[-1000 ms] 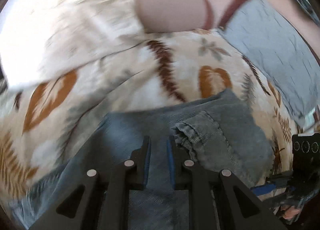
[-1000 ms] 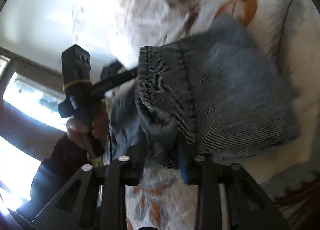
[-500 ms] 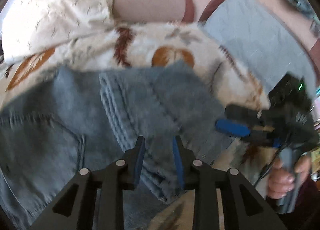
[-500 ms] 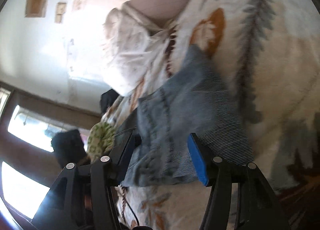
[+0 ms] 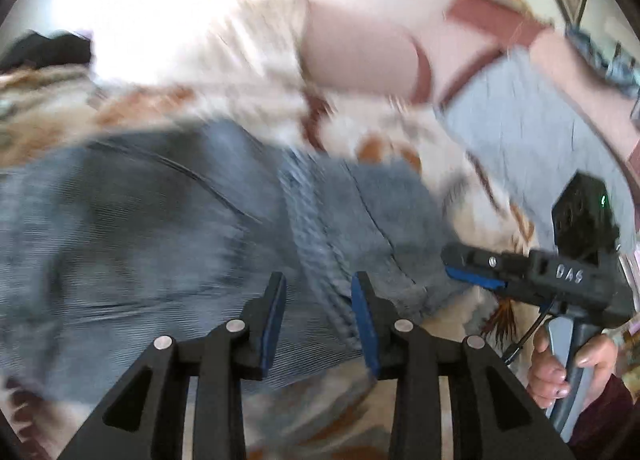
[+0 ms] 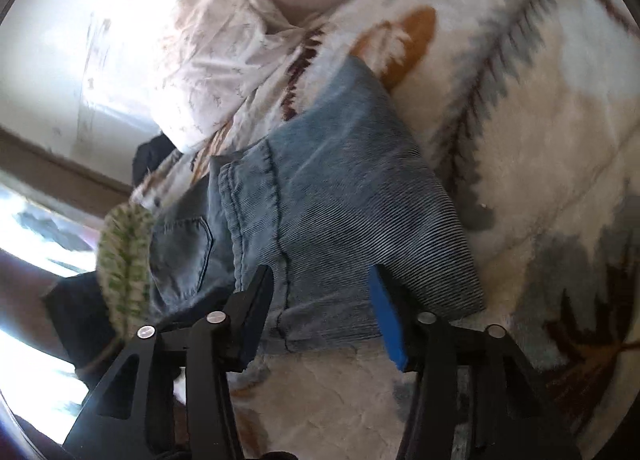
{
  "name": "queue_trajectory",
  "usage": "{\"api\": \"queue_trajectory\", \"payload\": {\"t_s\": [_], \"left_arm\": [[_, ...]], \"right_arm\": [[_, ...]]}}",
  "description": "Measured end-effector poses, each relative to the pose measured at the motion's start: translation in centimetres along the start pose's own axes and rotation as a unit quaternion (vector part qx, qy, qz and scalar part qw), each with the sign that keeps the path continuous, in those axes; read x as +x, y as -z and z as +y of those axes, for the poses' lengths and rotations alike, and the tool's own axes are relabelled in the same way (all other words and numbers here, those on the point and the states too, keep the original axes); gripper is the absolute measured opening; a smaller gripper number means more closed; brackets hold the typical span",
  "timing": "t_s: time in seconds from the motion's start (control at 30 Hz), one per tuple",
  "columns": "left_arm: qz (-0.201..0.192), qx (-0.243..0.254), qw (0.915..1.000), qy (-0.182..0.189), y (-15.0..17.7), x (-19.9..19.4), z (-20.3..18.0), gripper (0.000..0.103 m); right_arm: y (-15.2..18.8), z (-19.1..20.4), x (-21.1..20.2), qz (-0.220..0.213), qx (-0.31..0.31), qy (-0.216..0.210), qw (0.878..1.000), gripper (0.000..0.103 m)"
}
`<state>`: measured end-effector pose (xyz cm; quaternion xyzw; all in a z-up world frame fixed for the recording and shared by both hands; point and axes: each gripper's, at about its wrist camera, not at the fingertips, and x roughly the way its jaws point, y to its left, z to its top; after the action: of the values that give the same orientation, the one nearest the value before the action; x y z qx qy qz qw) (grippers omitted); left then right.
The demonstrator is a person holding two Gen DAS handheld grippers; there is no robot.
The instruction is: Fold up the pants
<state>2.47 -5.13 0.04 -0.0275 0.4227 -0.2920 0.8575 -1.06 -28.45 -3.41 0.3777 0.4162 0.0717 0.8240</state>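
Observation:
Blue denim pants lie folded on a leaf-patterned blanket, the leg end laid over the seat with its back pocket. In the right wrist view my right gripper stands open just above the fold's near edge, its pads not pressing the cloth. The left wrist view is blurred. My left gripper hovers over the pants. Its jaws are opening, with a thick seam running under the gap and nothing gripped. The right gripper shows at the right of that view, held by a hand.
A white pillow lies at the blanket's far side, with a pink cushion beside it. A grey-blue cloth lies at the far right. A green and white patterned cloth sits left of the pants. Bright windows are at the left.
Both grippers have let go of the denim and opened. The leg end that the right gripper held up now lies flat over the seat. The left gripper has swung sideways along the pants.

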Motion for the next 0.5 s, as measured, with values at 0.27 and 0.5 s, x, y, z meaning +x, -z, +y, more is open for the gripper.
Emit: {"api": "queue_trajectory", "payload": {"t_s": [0.27, 0.5], "left_arm": [[-0.179, -0.168, 0.949, -0.198, 2.9, -11.7, 11.2, 0.059], [-0.141, -0.263, 0.9234, -0.241, 4.4, -11.4, 16.6, 0.067]], "right_arm": [[2.4, 5.7, 0.1, -0.046, -0.121, -0.017, 0.991, 0.054], [3.7, 7.7, 2.3, -0.046, -0.173, 0.011, 0.984, 0.054]]}}
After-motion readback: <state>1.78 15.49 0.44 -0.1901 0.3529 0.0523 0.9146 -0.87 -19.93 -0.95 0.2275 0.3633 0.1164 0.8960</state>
